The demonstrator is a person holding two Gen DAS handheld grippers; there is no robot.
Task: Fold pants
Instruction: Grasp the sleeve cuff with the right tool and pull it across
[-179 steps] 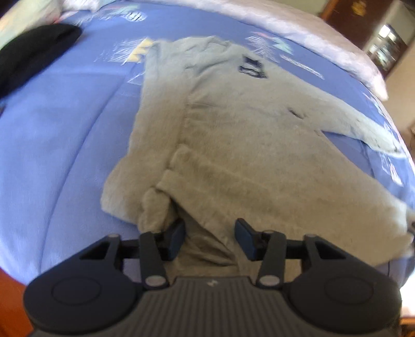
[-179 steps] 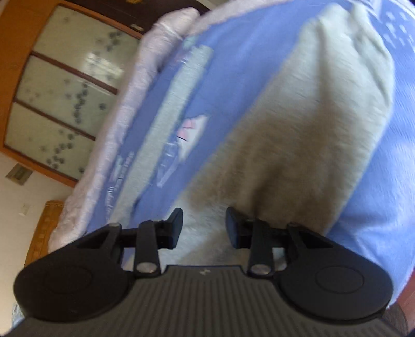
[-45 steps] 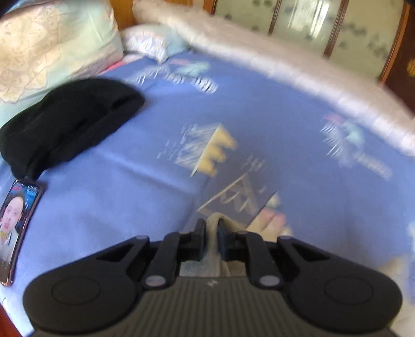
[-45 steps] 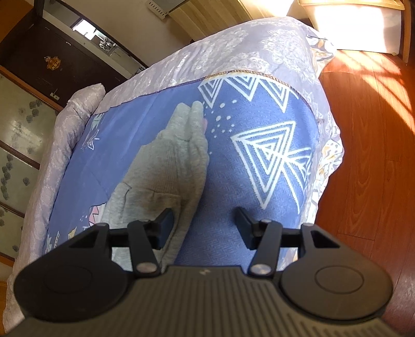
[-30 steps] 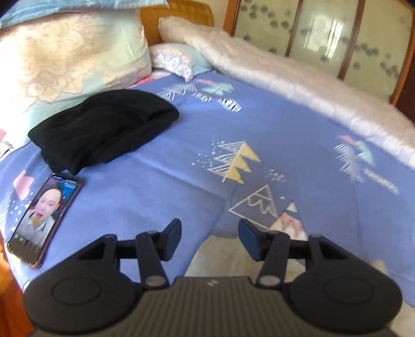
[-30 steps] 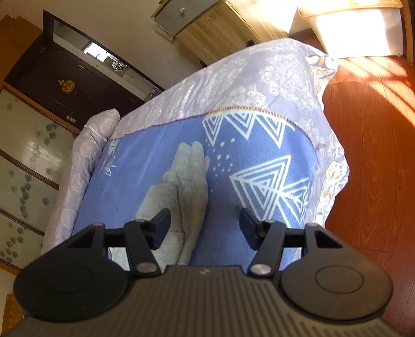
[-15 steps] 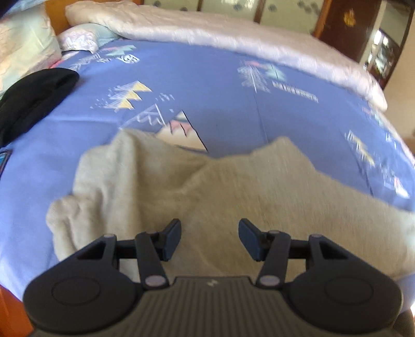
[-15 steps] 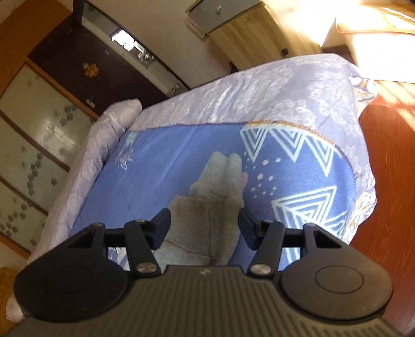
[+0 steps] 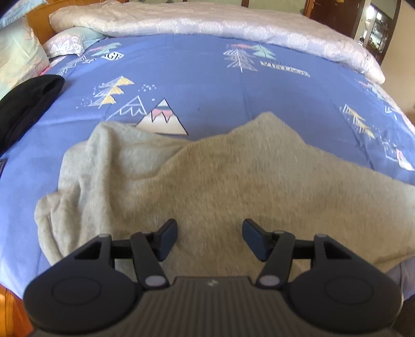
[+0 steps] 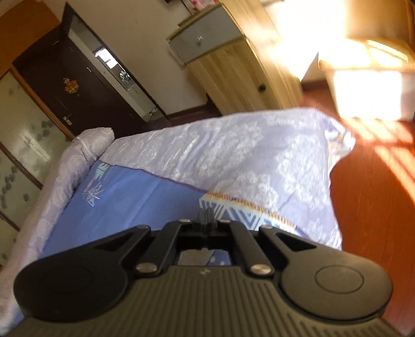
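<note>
The grey fleece pants (image 9: 220,181) lie folded over on the blue patterned bedspread (image 9: 207,85), filling the near half of the left wrist view. My left gripper (image 9: 209,239) is open and empty, hovering just above the near part of the pants. My right gripper (image 10: 206,220) has its jaws closed together over the far end of the bedspread (image 10: 145,191). A small grey patch (image 10: 194,256) shows behind its fingers; I cannot tell whether it is cloth held in the jaws. No pants show clearly in the right wrist view.
A black garment (image 9: 26,101) lies at the left edge of the bed, near pillows (image 9: 18,51). A rolled white quilt (image 9: 207,23) runs along the far side. In the right wrist view are a wooden cabinet (image 10: 233,59), a dark door (image 10: 77,88) and red wood floor (image 10: 376,194).
My right gripper's jaws have closed and its view has swung up off the pants toward the room. My left gripper stays open over the pants, which lie folded over.
</note>
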